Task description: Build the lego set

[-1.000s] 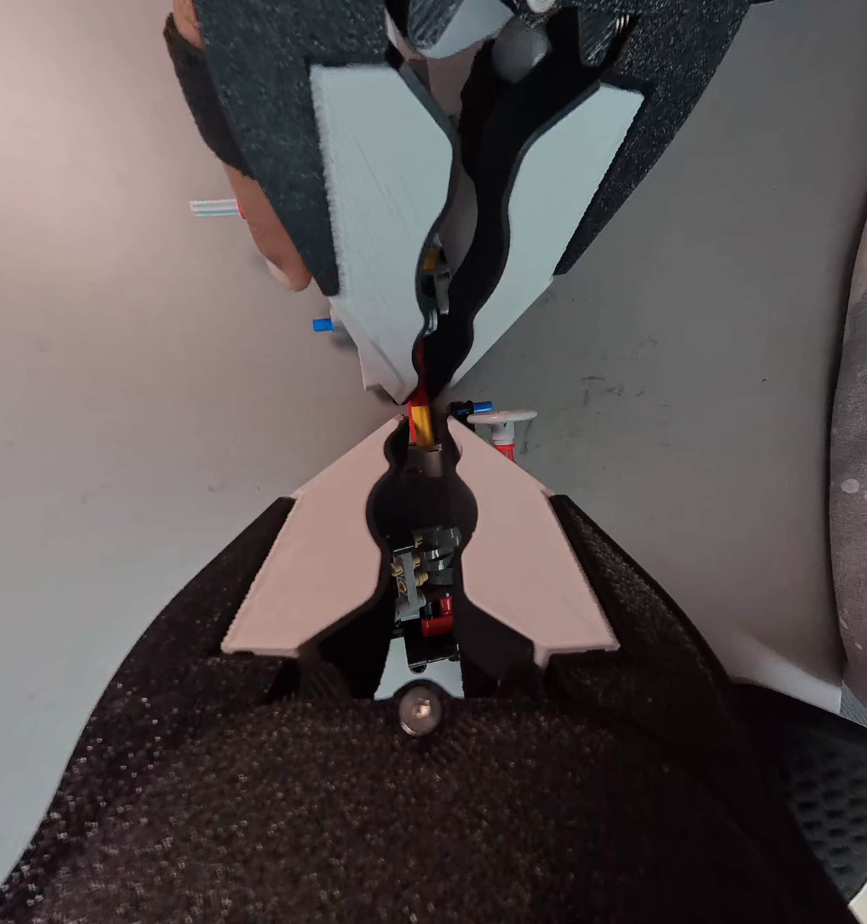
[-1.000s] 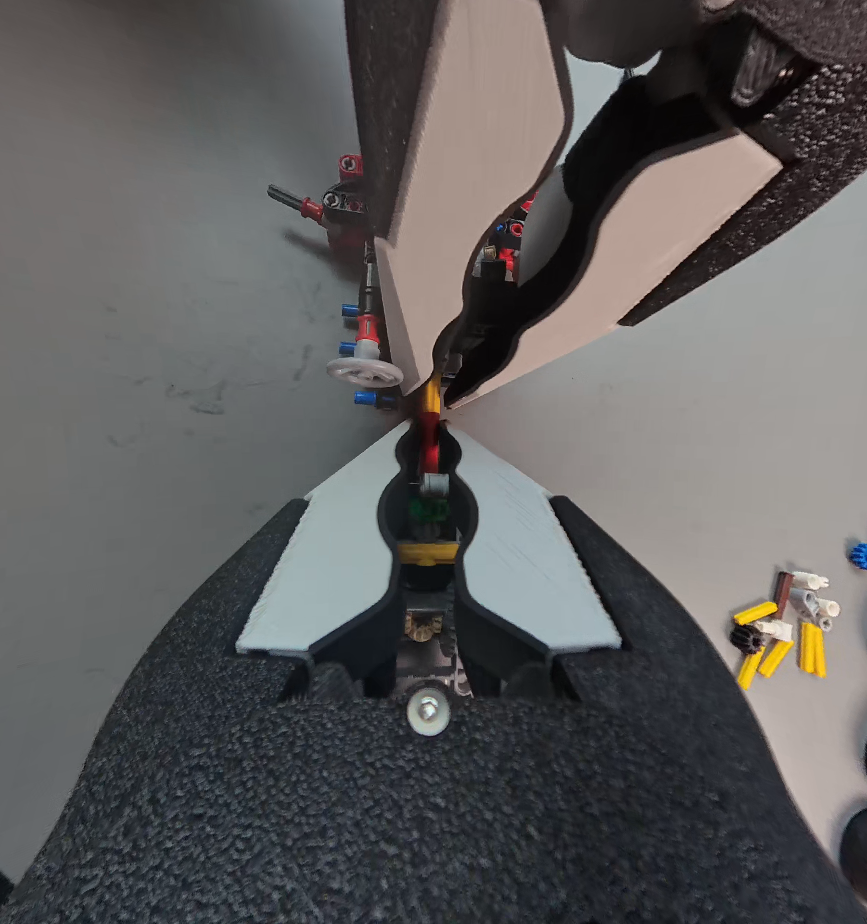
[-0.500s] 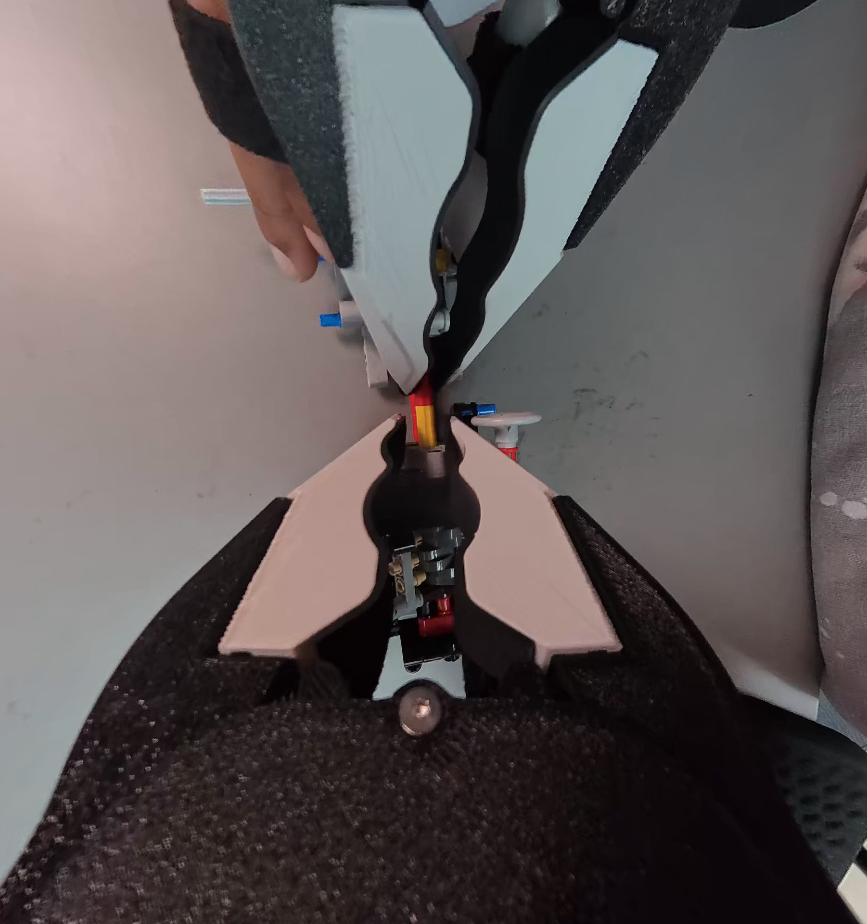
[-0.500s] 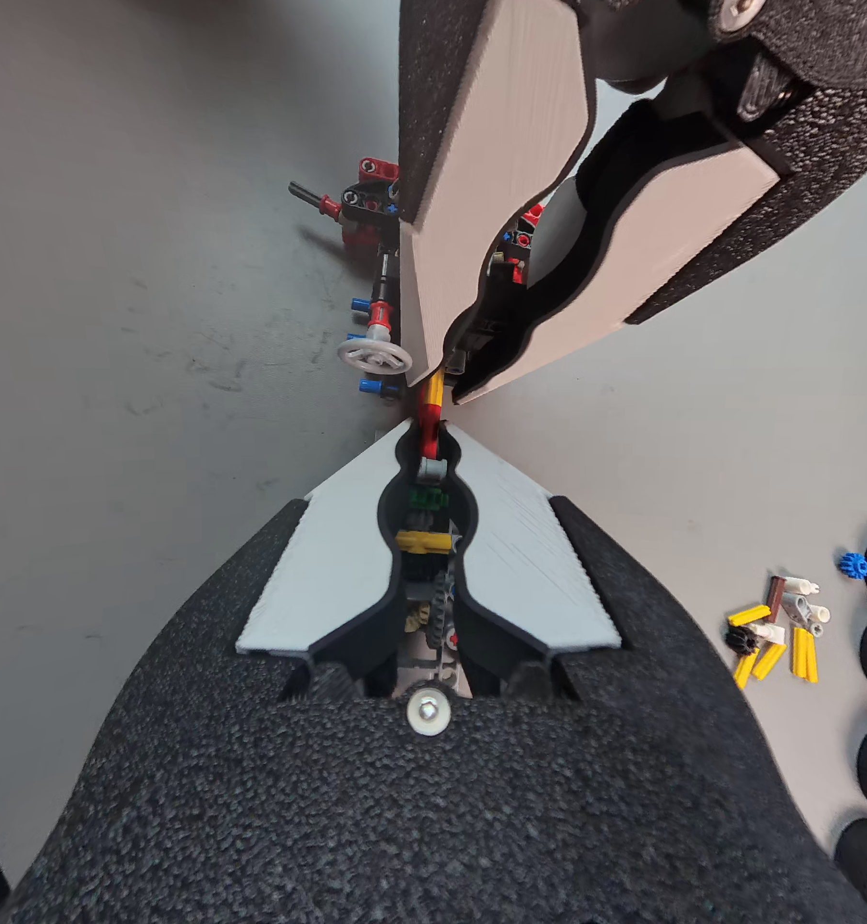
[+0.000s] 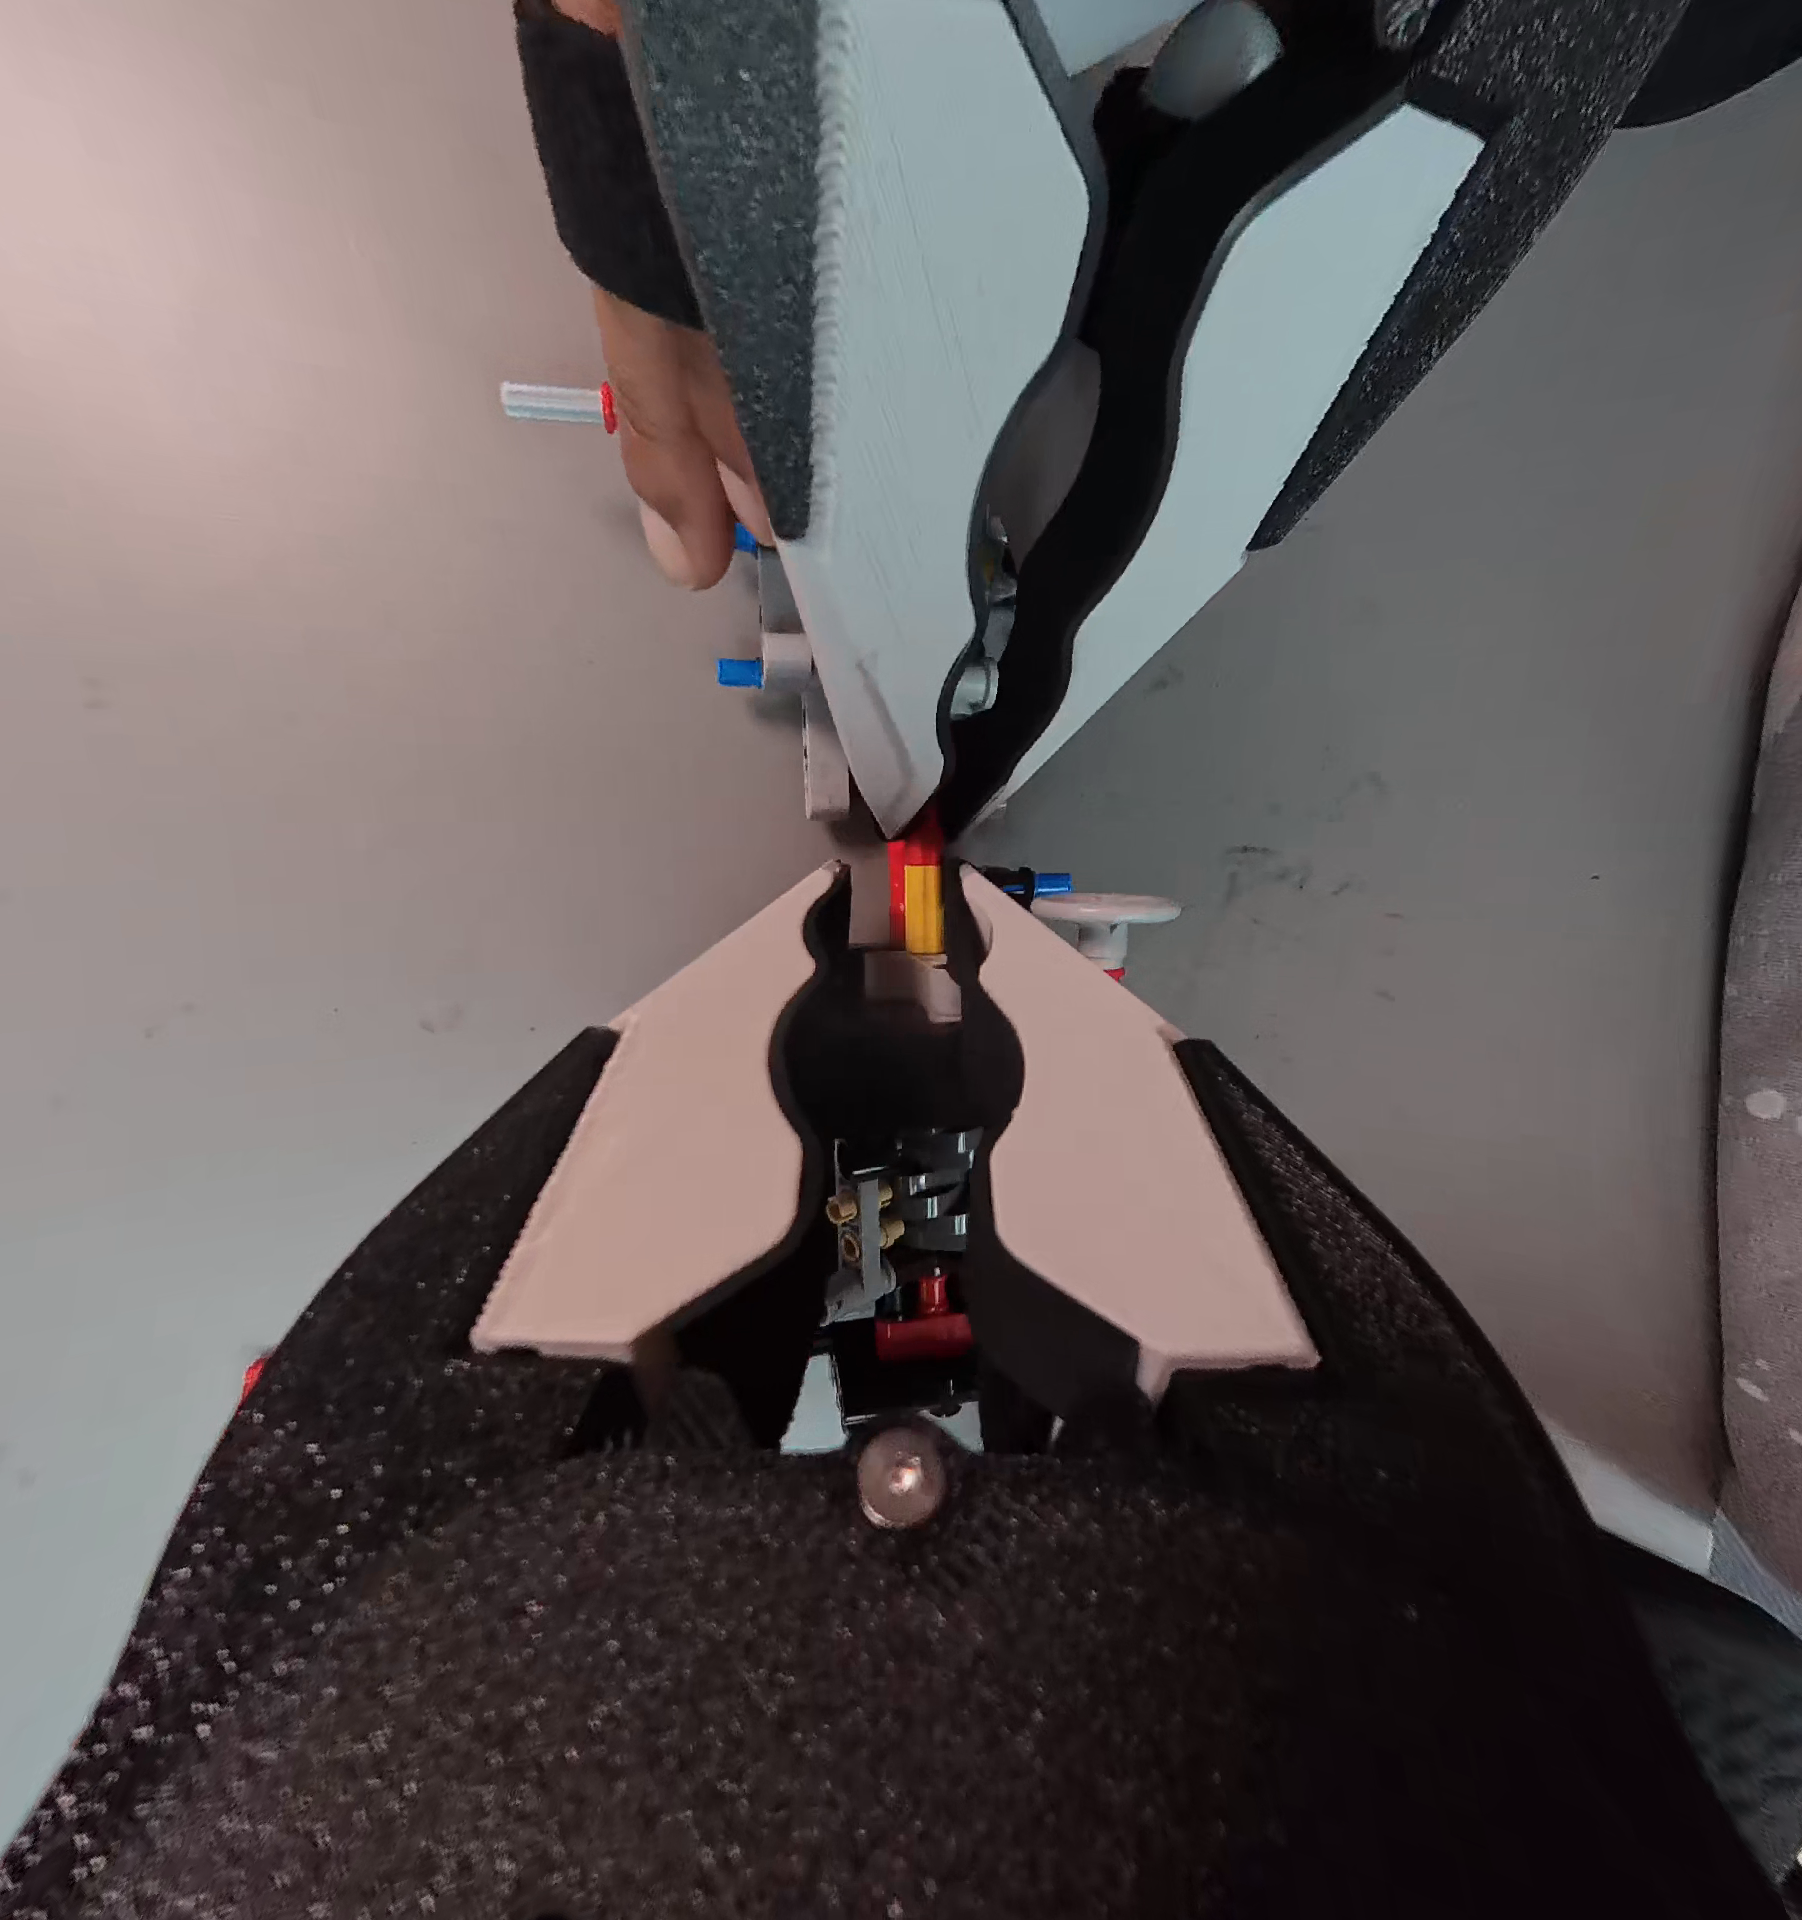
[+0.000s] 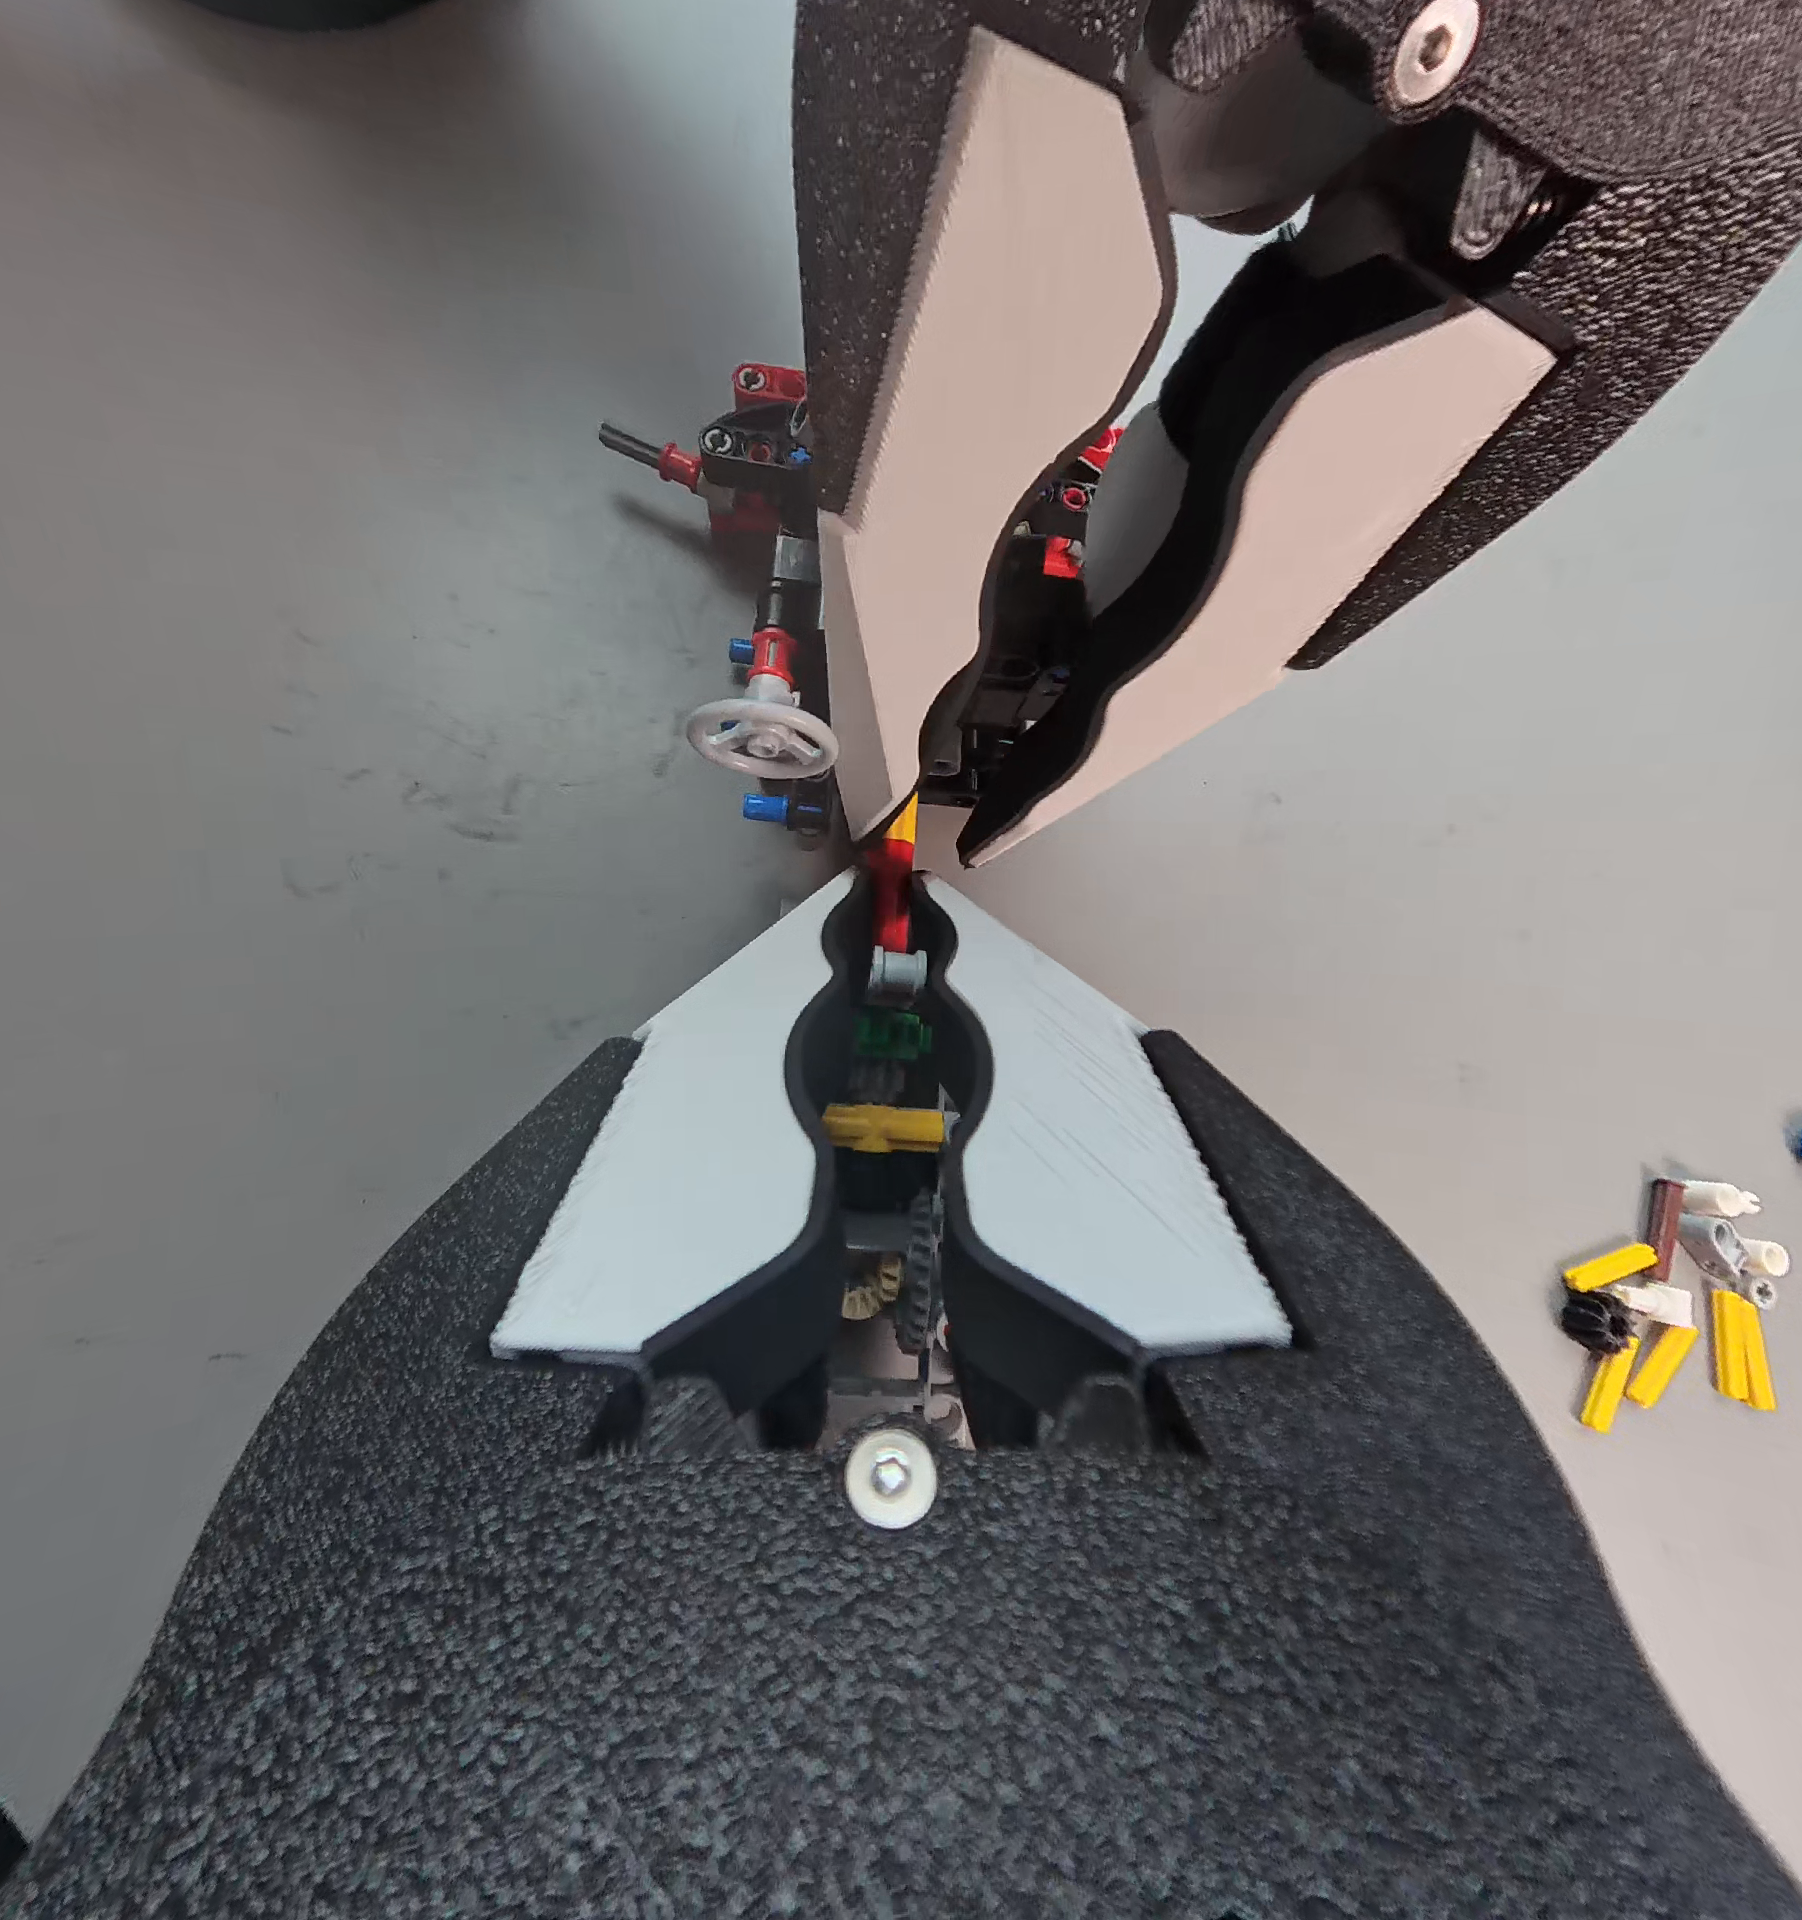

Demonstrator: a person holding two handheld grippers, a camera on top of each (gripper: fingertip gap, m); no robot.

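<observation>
Facing tip to tip: left wrist view, left gripper (image 5: 902, 899), smooth pink wavy-edged fingers, pinches the lego model (image 5: 916, 904) at its red-yellow bar. Right wrist view: right gripper (image 6: 892, 883), pale ribbed fingers, clamps the same model; loose yellow pegs (image 6: 1671, 1314) on grey table (image 6: 253, 779).

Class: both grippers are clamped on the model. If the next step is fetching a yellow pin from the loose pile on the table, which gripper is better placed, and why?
Probably the right gripper. The loose pile lies on the table close beside it in its own view, on its right. The left gripper sees no pile and could hold the lego model meanwhile.
</observation>
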